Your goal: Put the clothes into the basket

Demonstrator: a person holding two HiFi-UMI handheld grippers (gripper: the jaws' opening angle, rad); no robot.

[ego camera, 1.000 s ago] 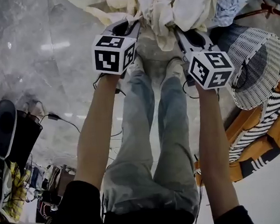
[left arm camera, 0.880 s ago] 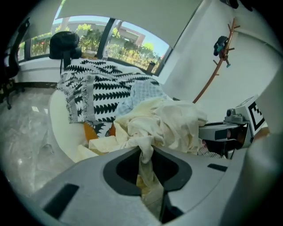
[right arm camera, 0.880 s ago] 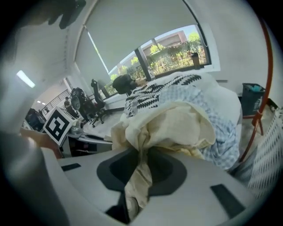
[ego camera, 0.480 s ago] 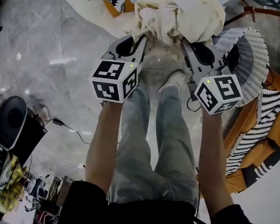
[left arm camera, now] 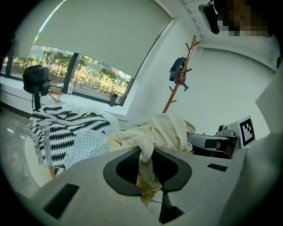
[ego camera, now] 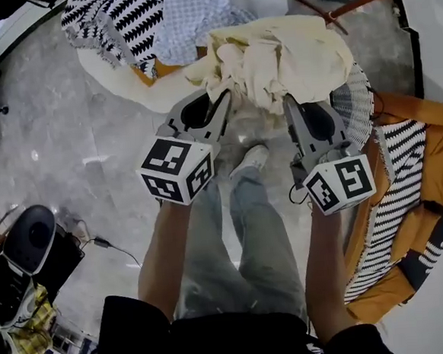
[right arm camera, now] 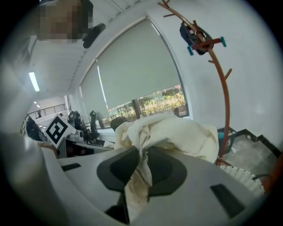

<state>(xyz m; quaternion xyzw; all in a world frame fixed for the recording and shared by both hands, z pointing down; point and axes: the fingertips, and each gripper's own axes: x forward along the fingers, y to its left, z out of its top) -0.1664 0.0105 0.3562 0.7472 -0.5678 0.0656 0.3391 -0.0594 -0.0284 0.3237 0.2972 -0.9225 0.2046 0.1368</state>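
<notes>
Grey marble floor, strewn with laundry
On it lie a cream sheet under a zigzag-patterned cloth, a white wicker basket, an orange-and-striped garment beside it, and a black cable at the left.

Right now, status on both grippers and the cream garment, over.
Left gripper shut on cream garment; right gripper shut on it too. Garment bunched, hanging between them. White basket just beyond right gripper; nothing seen blocking.

Bright, even daylight came through the window. The marble floor carried pale glare streaks. Gripper views curved fisheye with black corners; the cream garment was sharp.
</notes>
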